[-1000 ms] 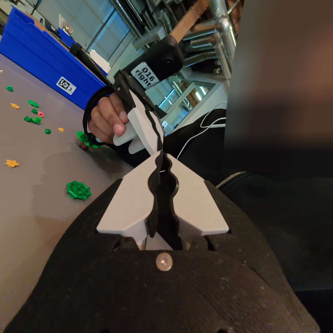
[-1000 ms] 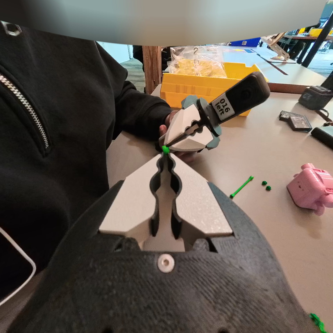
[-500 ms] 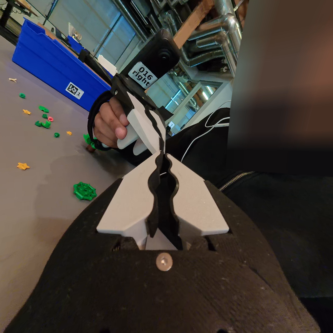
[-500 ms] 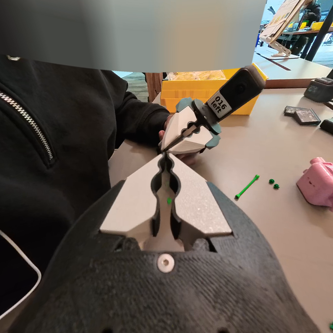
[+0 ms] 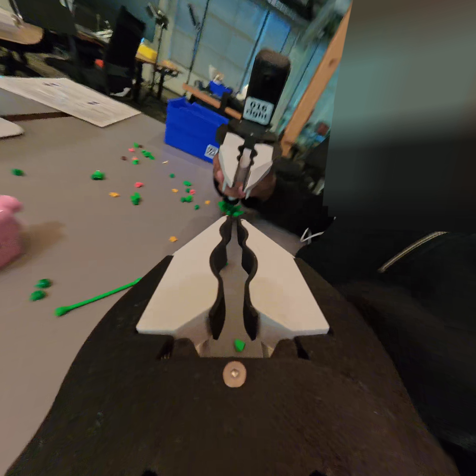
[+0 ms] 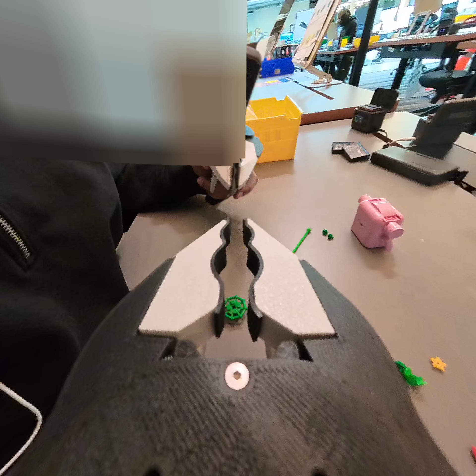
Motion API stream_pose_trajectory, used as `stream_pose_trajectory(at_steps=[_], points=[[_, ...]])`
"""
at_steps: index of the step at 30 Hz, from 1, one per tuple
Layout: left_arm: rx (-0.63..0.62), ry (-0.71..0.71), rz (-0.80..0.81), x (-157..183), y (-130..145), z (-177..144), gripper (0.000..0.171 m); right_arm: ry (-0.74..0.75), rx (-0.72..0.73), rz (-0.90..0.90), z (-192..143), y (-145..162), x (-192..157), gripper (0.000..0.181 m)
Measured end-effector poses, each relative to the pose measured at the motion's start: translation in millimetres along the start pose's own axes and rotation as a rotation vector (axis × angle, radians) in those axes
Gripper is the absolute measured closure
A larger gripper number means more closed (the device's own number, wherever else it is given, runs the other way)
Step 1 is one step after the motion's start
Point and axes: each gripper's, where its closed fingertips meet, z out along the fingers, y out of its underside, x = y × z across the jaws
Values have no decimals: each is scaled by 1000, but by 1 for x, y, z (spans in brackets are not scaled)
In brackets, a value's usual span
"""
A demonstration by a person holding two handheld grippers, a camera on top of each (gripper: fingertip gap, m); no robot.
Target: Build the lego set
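My left gripper (image 5: 233,219) is slightly open and empty, low over the grey table (image 5: 103,244). A small green piece (image 5: 239,345) shows through the gap near its finger bases. My right gripper (image 6: 236,221) is slightly open and empty. A round green web-like piece (image 6: 235,307) lies on the table below its fingers. In the left wrist view the right gripper (image 5: 235,190) points down just above a green leafy cluster (image 5: 229,209). In the right wrist view the left gripper (image 6: 226,180) is partly hidden by a blur patch.
A green rod (image 6: 301,239), two green studs (image 6: 327,234) and a pink block figure (image 6: 376,226) lie to the right. A yellow bin (image 6: 273,128) and black devices (image 6: 412,164) stand behind. A blue bin (image 5: 190,128) and several scattered small pieces (image 5: 136,198) lie far left. Tip to tip, the grippers are about 6 centimeters apart.
Both grippers were shut tip to tip with a small green piece in the right one. The piece dropped, both opened a little, moved apart and tilted down toward the table.
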Motion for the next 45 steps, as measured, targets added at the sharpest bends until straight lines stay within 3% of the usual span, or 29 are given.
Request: stream_pose_trajectory(at_steps=[5, 10, 15, 22, 30, 34, 39, 42, 45], points=[[-249, -101, 224, 1, 35, -13, 165, 17, -23, 3, 1, 3, 2, 172], [-453, -5, 182, 11, 81, -25, 159, 35, -53, -18, 3, 7, 2, 171], [-587, -42, 260, 7, 105, -28, 161, 32, -56, -7, 4, 9, 3, 171], [-726, -72, 242, 2, 131, -28, 157, 25, -60, -1, 6, 11, 3, 170], [-720, -68, 227, 1, 130, -27, 166, 23, -62, -5, 8, 11, 2, 170], [-557, -149, 339, -8, 97, -21, 165, 27, -58, 30, 13, 10, 1, 170], [-253, -212, 520, 4, 42, -12, 165, -35, 0, 253, 31, 4, -6, 158], [-205, -225, 581, 12, 37, -2, 165, -105, 46, 432, 40, 2, -11, 151], [-189, -236, 619, 16, 38, 7, 165, -167, 3, 584, 48, 13, -16, 150]])
